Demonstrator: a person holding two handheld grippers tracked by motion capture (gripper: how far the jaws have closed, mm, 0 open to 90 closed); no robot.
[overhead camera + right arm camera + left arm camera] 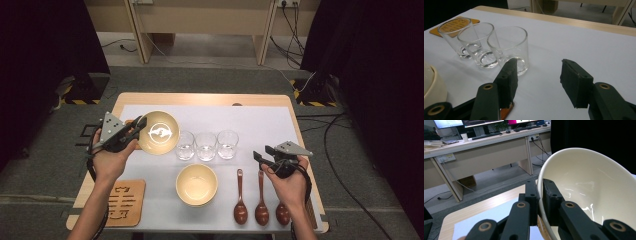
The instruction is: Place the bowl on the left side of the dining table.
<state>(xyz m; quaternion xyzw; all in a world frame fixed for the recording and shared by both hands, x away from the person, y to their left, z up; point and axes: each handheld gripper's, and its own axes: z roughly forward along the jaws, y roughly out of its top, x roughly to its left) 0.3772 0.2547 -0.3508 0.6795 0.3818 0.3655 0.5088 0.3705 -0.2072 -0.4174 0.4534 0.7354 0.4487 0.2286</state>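
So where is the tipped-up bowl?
High view: the bowl hangs above the table's left side, clamped by the left gripper, just left of the three glasses.

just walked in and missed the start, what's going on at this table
A person is working at a white-covered table with a gripper in each hand. The left gripper is clamped on the rim of a cream ceramic bowl, holding it tilted in the air above the table's left side. The right gripper hovers with its jaws open near three dark brown wooden spoons. Three clear drinking glasses stand in a row, and a second cream bowl sits in front of them.
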